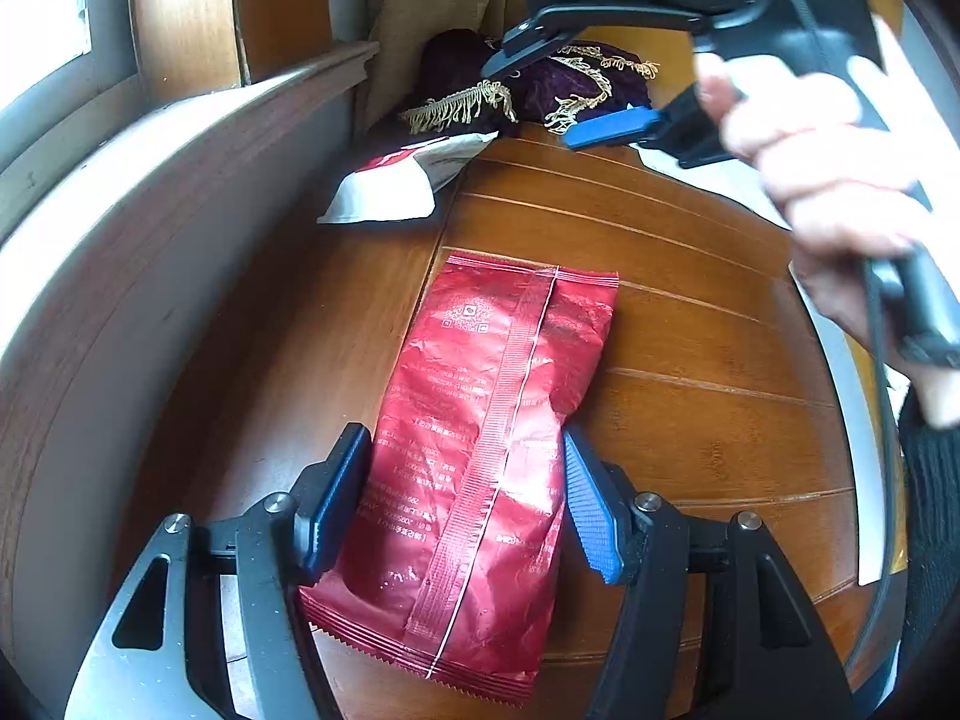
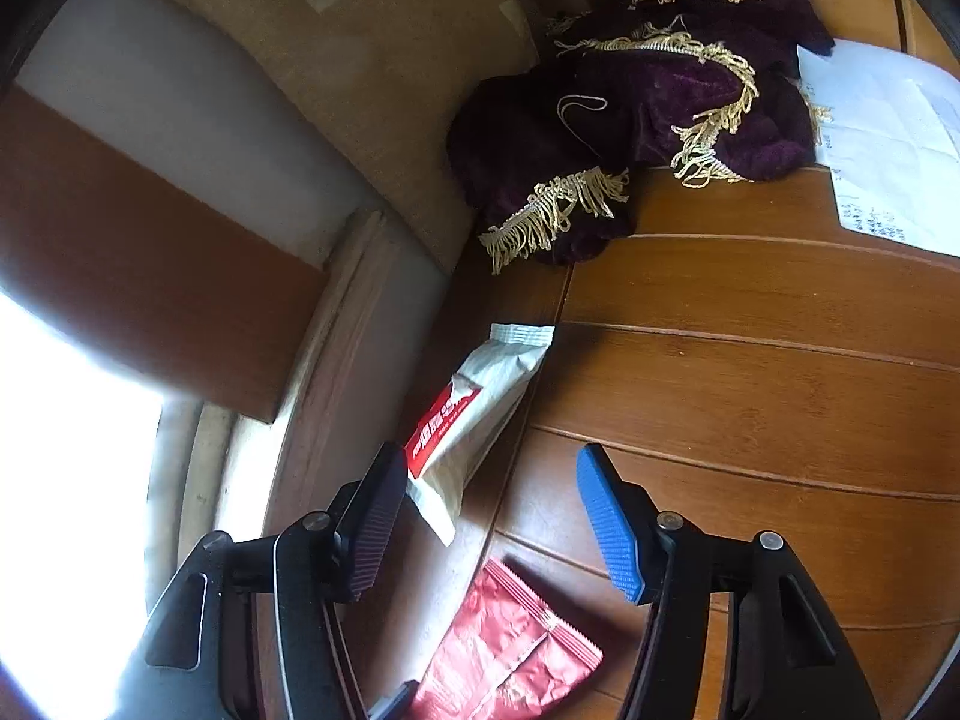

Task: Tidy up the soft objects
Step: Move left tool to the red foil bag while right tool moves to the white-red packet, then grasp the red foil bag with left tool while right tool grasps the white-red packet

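Left wrist view: left gripper (image 1: 468, 495) occupying the lower centre of the frame, its pads bracketing the lower half of a red foil snack pouch (image 1: 486, 456); dark pad touching the pouch's left edge, blue pad pressing into its right edge, so gripping the pouch. Pouch lying seam-up on the wooden tabletop (image 1: 708, 324), its crimped top pointing toward the upper centre. White-and-red snack packet (image 1: 402, 180) lying at upper centre-left, just beside the table edge. Purple velvet cloth with gold fringe (image 1: 540, 84) bunching at top centre, against a beige curtain (image 1: 432, 6). Right gripper (image 1: 576, 102) entering from the upper right, held by a hand (image 1: 828, 162); fingers standing apart, with only the cloth behind them.

Right wrist view: right gripper (image 2: 486, 516) filling the lower frame, fingers spreading wide and holding nothing. White-and-red snack packet (image 2: 474, 420) lying at centre, its lower end just beside the dark left pad. Red foil snack pouch (image 2: 510, 654) showing at bottom centre, below the fingers. Purple velvet cloth with gold fringe (image 2: 648, 108) heaping at upper right on the wooden tabletop (image 2: 780, 330), touching a sheet of white paper (image 2: 888, 138) at the right edge.
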